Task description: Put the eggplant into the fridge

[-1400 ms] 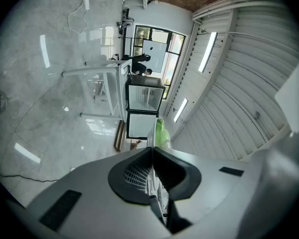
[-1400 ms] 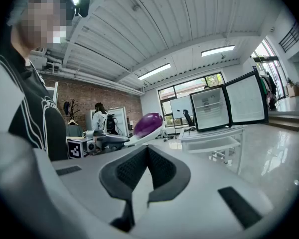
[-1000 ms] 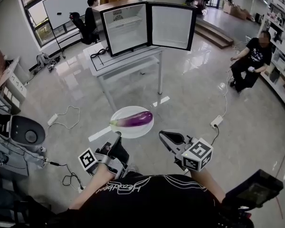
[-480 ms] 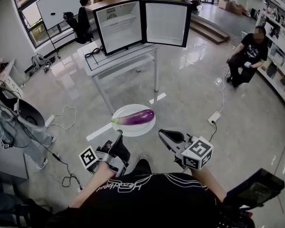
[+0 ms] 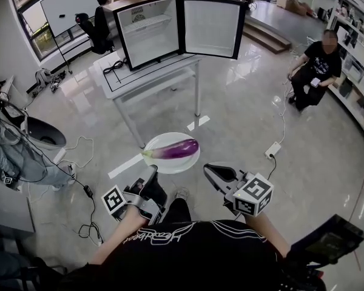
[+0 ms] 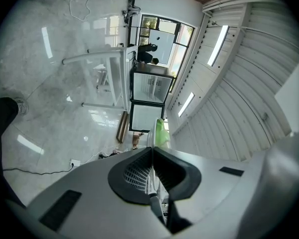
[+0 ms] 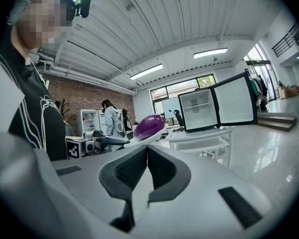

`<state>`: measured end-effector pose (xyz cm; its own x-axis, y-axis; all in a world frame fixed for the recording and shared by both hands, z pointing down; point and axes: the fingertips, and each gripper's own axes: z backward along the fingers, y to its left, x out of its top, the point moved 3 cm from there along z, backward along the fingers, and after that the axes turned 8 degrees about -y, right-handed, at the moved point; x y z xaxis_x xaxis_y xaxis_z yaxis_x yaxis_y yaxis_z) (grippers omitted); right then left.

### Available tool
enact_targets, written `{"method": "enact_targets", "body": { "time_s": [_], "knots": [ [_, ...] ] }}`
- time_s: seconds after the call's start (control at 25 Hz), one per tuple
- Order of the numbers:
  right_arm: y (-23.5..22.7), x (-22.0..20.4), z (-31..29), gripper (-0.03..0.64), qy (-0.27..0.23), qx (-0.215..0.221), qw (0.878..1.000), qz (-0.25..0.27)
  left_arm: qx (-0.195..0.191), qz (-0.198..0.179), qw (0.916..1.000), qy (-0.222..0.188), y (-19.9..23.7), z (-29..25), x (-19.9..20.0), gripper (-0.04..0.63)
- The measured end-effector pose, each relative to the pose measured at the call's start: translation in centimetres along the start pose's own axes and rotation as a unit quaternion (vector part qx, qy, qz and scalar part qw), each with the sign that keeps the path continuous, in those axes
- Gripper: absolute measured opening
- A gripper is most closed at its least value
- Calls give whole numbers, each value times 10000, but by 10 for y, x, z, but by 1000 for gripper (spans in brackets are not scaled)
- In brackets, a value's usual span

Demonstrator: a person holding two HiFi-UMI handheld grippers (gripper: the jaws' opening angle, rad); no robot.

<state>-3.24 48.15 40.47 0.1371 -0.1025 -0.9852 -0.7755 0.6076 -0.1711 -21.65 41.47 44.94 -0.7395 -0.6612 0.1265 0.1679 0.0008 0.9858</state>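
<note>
A purple eggplant (image 5: 173,148) lies on a white plate (image 5: 161,163) that hangs above the floor between my two grippers. My left gripper (image 5: 150,173) is shut on the plate's near-left rim, which shows as a thin white edge between its jaws (image 6: 151,148). My right gripper (image 5: 207,170) is shut on the near-right rim; in its own view the plate (image 7: 139,139) and eggplant (image 7: 148,125) rise just past the closed jaws (image 7: 147,147). The small fridge (image 5: 151,32) stands ahead on a white table (image 5: 148,74), with its door (image 5: 211,28) swung wide open and its shelves bare.
A person sits at the right (image 5: 318,62). A power strip (image 5: 272,151) and cables lie on the shiny floor. Another person with a bag stands at the left edge (image 5: 15,159). A whiteboard (image 5: 70,5) and a seated person are behind the fridge.
Both grippers and the plate with the eggplant have come a little nearer to the table and fridge. The person at the left edge has come further into view.
</note>
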Motion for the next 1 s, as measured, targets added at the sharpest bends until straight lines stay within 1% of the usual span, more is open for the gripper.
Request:
{"method": "enact_targets", "body": {
  "time_s": [0.16,0.28,0.52,0.72,1.0],
  "knots": [
    [-28,-2,-27,8,52,-5,10000,-38,40,46,10000,-29,8,-31,22,17],
    [-58,0,-60,8,81,-12,9999,-69,80,70,9999,-44,12,-64,50,17],
    [-109,14,-117,8,114,-16,9998,-142,118,62,9999,-101,8,-125,95,17],
    [-140,18,-152,8,151,-60,9997,-186,141,107,9998,-77,8,-164,123,17],
    [-208,37,-231,8,213,-98,9995,-209,204,99,9997,-22,2,-249,186,17]
  ]
}}
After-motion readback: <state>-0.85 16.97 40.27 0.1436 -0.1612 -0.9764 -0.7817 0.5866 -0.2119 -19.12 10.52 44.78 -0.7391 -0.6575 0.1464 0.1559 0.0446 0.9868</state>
